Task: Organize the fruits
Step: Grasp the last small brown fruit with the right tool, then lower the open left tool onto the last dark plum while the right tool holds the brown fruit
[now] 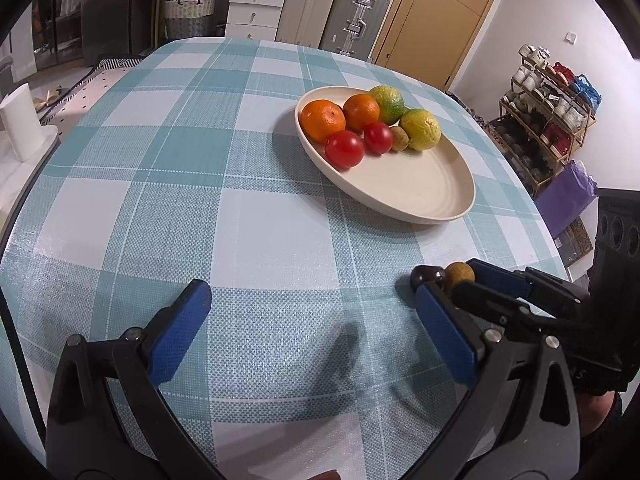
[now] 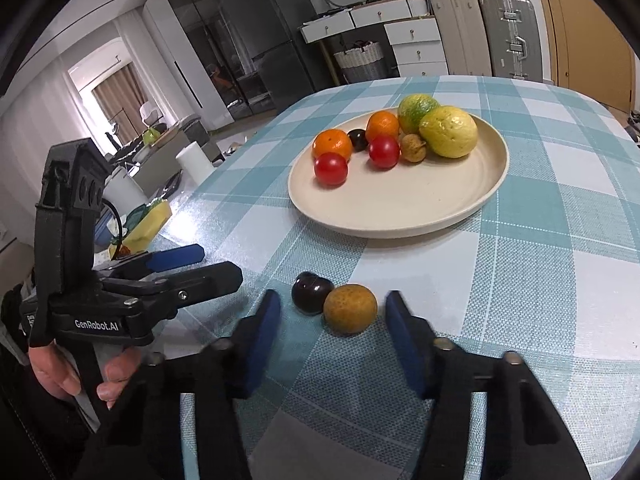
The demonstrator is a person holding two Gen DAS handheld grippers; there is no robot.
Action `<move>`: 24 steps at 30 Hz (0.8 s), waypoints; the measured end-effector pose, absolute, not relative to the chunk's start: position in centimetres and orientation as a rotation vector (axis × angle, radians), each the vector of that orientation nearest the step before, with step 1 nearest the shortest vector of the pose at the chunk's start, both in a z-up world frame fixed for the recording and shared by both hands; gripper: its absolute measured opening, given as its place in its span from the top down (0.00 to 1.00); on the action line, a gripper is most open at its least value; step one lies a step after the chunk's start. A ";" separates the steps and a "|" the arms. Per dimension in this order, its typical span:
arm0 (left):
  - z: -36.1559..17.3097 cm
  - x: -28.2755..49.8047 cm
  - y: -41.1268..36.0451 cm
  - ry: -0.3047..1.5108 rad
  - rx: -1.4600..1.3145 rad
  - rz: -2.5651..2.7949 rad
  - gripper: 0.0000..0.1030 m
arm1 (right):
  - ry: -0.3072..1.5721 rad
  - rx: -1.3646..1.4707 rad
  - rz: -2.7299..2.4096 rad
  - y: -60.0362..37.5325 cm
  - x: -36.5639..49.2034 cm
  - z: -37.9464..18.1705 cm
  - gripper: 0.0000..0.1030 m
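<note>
From the left wrist, the left gripper [image 1: 308, 320] gapes wide over bare checked tablecloth [image 1: 248, 216]; its right finger partly hides the small brown round fruit [image 1: 460, 275] and dark plum [image 1: 426, 275].

From the right wrist, the right gripper [image 2: 334, 316] stands spread, unclenched, flanking both fruits, seemingly without touching. The cream plate [image 2: 400, 208] holds other fruit.

Wooden door [image 1: 432, 12]; white drawers [image 1: 254, 8]; suitcases [image 1: 356, 16]; shoe rack [image 1: 544, 116]

Tablecloth [image 2: 540, 208]: teal-and-white check. Plate [image 2: 400, 216]: cream. On it: two oranges [image 2: 332, 144], two red tomatoes [image 2: 331, 169], green-yellow citrus [image 2: 449, 131]. Loose fruit: dark plum [image 2: 311, 292], brown-yellow ball [image 2: 350, 309]. Gripper pads [image 2: 260, 344]: blue.
</note>
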State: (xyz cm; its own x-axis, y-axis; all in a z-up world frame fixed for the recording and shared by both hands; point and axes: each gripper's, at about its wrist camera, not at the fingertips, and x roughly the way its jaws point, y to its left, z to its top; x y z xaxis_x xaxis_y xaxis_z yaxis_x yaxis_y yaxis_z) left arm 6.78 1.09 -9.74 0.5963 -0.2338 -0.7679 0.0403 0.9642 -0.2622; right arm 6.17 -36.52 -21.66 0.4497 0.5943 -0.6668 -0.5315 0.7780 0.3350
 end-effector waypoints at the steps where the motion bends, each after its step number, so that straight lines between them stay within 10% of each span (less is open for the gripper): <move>1: -9.8 6.8 1.1 0.922 -0.226 -0.160 0.01 | 0.859 0.079 0.693 -36.5 6.2 -21.7 0.57; 4: -9.8 6.8 1.0 0.924 -0.223 -0.159 0.01 | 0.877 0.094 0.692 -36.8 6.4 -22.0 0.72; 24: -9.9 7.4 -2.6 0.956 -0.154 -0.215 0.01 | 0.807 0.218 0.661 -41.2 5.5 -20.8 0.72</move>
State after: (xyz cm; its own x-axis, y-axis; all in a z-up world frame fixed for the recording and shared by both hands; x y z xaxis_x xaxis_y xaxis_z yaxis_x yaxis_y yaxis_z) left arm 7.38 -2.59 -9.95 0.5579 -0.2494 -0.7915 0.1138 0.9678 -0.2247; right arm 5.50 -41.25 -20.85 0.5055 0.6230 -0.5969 -0.4629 0.7796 0.4218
